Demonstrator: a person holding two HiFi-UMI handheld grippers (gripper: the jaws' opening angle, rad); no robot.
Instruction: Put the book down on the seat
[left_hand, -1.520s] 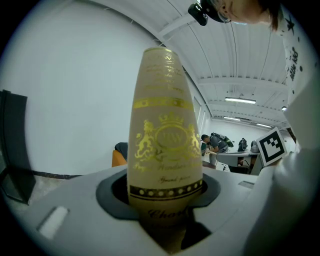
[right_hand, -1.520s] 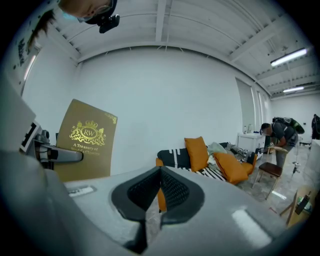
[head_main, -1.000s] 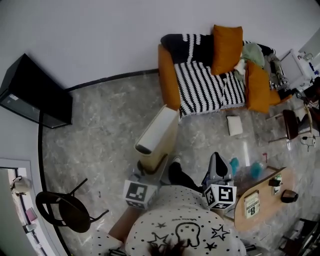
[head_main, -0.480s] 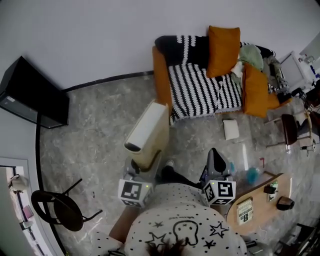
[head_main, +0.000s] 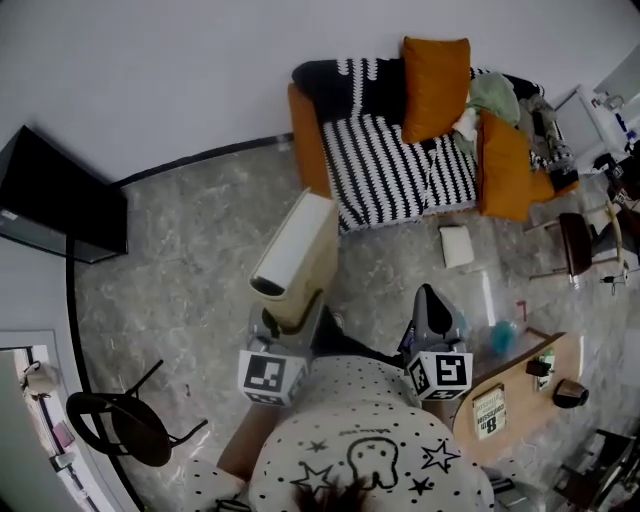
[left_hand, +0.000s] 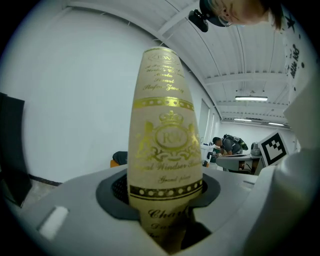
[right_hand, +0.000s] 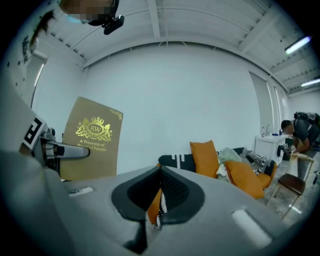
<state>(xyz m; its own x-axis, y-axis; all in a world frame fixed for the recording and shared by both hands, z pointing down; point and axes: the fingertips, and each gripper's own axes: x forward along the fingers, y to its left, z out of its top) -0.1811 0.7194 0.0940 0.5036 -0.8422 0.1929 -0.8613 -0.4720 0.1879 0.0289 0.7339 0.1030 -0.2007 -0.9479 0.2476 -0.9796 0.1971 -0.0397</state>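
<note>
A tan hardback book (head_main: 295, 255) with gold print stands upright, with my left gripper (head_main: 290, 318) shut on its lower edge. In the left gripper view the book's spine (left_hand: 165, 150) fills the middle, wedged between the dark pads (left_hand: 119, 192). My right gripper (head_main: 432, 305) hangs beside it over the floor, jaws together and holding nothing. The right gripper view shows the book's cover (right_hand: 92, 140) at left and the sofa (right_hand: 220, 162) ahead. The seat is the striped black-and-white sofa seat (head_main: 385, 170), still some way beyond both grippers.
Orange cushions (head_main: 435, 85) and clothes lie on the sofa's right half. A white pad (head_main: 456, 245) lies on the floor before it. A wooden table (head_main: 520, 400) is at right, a black chair (head_main: 125, 425) at lower left, a black cabinet (head_main: 60, 195) at left.
Both grippers have travelled across the floor with the book still held upright. The sofa and floor items have drifted left and up in the head view.
</note>
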